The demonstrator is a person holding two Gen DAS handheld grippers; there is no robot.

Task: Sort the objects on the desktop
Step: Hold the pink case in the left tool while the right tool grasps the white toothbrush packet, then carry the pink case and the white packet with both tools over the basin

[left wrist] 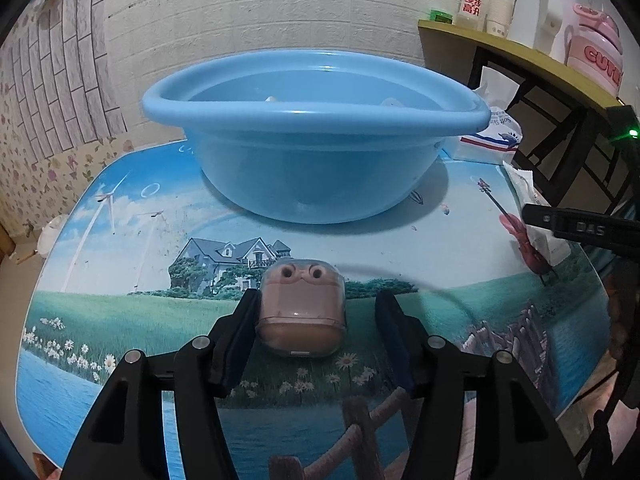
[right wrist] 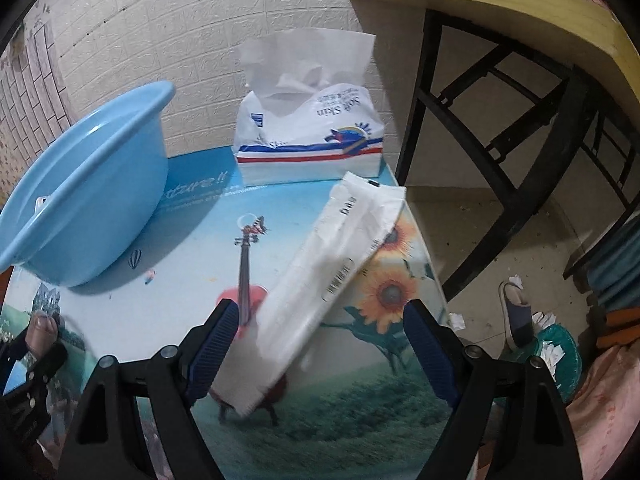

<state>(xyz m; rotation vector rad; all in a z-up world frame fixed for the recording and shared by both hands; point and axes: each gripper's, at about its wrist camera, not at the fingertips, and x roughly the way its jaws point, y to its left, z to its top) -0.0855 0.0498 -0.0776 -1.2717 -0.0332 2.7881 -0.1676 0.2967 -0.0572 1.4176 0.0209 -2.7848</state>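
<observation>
In the left wrist view the earbud case (left wrist: 301,312), a small brownish case in a clear glossy shell, lies on the printed counter (left wrist: 120,320) at lower centre of the frame. It sits between the fingers of the left tool (left wrist: 316,328): the left pad is just beside or touching its side, the right pad stands clear, so nothing is clamped and the jaws are apart. The blue plastic basin (left wrist: 316,136) fills the upper centre, well apart from the case.

The case looks light, rigid and rounded, and its glossy shell is probably slippery. A grip across the two flatter sides, low and near the middle, should hold better than one on the domed top, where the pads could squeeze it out. Firm pressure seems safe, since it looks stiff and not fragile.

In the right wrist view the right tool (right wrist: 316,336) stands wide apart over a long white soft pack (right wrist: 328,276), likely wipes or tissues, lying on a slant from lower centre towards the upper right near the counter edge. Neither pad presses on it. It looks soft, light and crinkly, and would sag if taken by one end, so the middle of its narrow width is the better hold. A tissue pack (right wrist: 308,140) stands at the back, upper centre, with the basin at the left.
</observation>
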